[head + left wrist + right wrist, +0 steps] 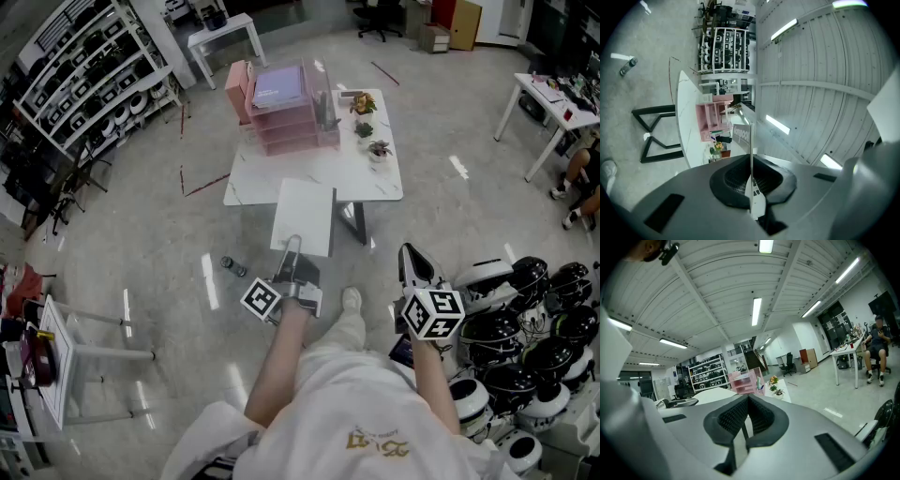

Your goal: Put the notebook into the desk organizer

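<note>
A white notebook [305,216] hangs flat in front of me over the floor, short of the table, and my left gripper [292,246] is shut on its near edge. In the left gripper view the notebook [743,136] runs edge-on between the pads of the left gripper [751,164]. The pink desk organizer [286,108] stands at the far side of the white table [319,178], well beyond the notebook; it also shows in the left gripper view [712,119] and the right gripper view [745,380]. My right gripper [410,255] is held low to the right, shut and holding nothing [747,399].
Small potted plants [367,129] sit on the table right of the organizer. A bottle [232,267] lies on the floor at left. Storage shelves [84,75] line the far left, several round black-and-white units [525,319] crowd the right, and another white table [553,103] stands far right.
</note>
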Demonstrator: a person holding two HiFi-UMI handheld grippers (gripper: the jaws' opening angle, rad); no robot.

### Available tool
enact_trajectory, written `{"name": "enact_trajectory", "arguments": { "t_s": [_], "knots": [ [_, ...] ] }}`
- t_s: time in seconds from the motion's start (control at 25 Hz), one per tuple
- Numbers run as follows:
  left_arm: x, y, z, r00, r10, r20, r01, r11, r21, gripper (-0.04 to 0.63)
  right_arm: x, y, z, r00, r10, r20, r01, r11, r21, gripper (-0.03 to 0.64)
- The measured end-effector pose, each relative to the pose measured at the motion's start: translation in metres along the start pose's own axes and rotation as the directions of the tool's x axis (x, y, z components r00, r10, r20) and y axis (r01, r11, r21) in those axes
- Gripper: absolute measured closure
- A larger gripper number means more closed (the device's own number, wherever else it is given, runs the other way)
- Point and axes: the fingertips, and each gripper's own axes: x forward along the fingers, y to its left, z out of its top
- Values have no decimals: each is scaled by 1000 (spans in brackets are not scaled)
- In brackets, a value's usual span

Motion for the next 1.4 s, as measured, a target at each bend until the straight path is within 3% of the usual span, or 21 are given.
{"name": "enact_trajectory", "arguments": {
  "t_s": [0.4,0.8,1.04,1.4],
  "knots": [
    [-9,-1,9,1000,2,19,-2,1000,-3,571,0,5,-4,1000,3,2,-3,1000,8,607],
    [5,14,49,997,7,80,-6,1000,-17,571,42,14,-8,999,33,-22,-33,999,16,607],
    [52,50,86,996,3,86,2,999,-53,571,108,7,-6,999,11,-42,-11,1000,-3,607],
    [171,99,153,1000,4,-14,-6,996,-92,571,240,11,10,995,-56,-81,55,998,-11,607]
  ]
}}
